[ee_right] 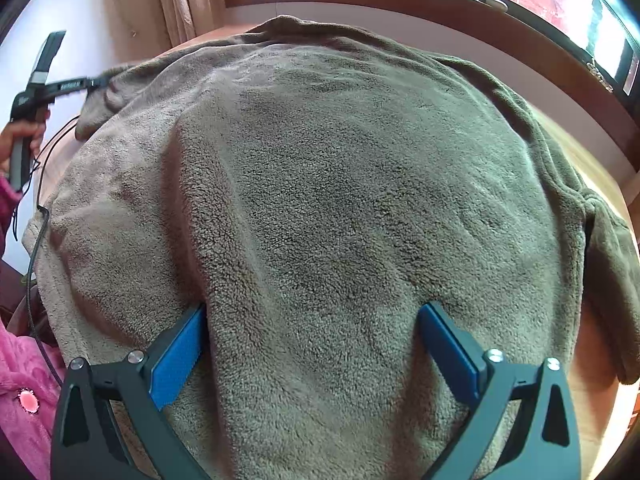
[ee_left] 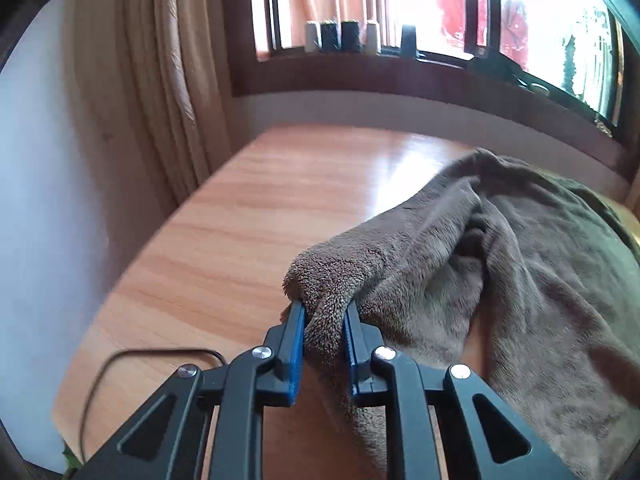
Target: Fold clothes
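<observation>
Brown fleece garment (ee_right: 340, 200) is spread over most of the wooden surface (ee_left: 248, 216); left gripper (ee_left: 325, 312) has its jaws clamped on a bunched edge or cuff at the left side, right gripper (ee_right: 312, 320) hovers jaws wide apart over the near middle, holding nothing. Risks, as I judge it: the thick pile slips from the narrow pinch, or the tug drags the whole piece and bunches it. Small print on the left gripper's body in the right view, unreadable.
</observation>
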Demonstrator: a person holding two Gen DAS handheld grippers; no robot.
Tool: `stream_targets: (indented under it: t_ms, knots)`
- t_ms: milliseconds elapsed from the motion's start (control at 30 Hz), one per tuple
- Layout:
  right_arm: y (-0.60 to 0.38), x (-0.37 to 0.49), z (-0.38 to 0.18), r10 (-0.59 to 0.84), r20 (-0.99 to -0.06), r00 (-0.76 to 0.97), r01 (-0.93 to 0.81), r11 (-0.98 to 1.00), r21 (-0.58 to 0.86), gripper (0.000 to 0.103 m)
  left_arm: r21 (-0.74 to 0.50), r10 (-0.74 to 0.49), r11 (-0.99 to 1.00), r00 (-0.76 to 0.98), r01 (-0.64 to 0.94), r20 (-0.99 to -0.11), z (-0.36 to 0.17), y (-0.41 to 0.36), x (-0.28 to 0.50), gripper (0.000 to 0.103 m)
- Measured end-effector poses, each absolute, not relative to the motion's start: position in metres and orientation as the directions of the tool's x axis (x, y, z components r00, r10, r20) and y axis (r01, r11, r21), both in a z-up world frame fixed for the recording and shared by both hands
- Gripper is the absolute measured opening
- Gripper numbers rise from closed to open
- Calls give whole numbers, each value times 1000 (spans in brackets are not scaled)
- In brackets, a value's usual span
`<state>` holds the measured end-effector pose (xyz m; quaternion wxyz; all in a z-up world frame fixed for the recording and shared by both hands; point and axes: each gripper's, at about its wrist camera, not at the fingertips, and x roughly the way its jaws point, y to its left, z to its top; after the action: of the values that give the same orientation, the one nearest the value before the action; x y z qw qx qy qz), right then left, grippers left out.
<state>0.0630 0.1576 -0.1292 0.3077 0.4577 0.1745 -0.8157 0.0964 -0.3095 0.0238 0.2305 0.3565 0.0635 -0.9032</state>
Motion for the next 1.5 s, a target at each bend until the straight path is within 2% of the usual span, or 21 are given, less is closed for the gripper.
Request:
stream_targets:
  t_ms: [167,333,467,767,967,1167,1300,1400,1500]
  knots:
    - [167,62,-129,-348,-856,-383,675,-738,-2,103,115,-472,-844,-621,524,-625,36,-332,86,19]
    - [176,60,-130,-353,-859,-372,690,-724,-2,102,239,-536,-812,-519,533,-665,12,-348,67,19]
    - [184,59,-130,-357,-861,-364,701,-713,-1,102,210,-523,-803,-489,558,-699,1,-359,69,19]
    - [201,57,-127,-345,-862,-372,685,-729,-4,102,200,-558,-758,-458,621,-693,11,-371,69,21]
    - [212,55,-126,-338,-862,-378,674,-739,-5,102,98,-489,-789,-523,607,-698,33,-355,77,21]
    - [216,56,-127,-347,-854,-388,671,-741,-3,103,-11,-314,-887,-621,462,-718,45,-304,68,21]
    - [218,58,-128,-352,-848,-397,668,-744,-4,103,-19,-226,-936,-640,353,-735,34,-264,38,21]
    - [218,59,-128,-353,-845,-402,665,-747,-5,103,-23,-168,-954,-597,299,-784,10,-247,10,21]
    - [220,63,-128,-353,-842,-408,660,-751,-5,103,28,-223,-931,-509,363,-831,-19,-260,-9,21]
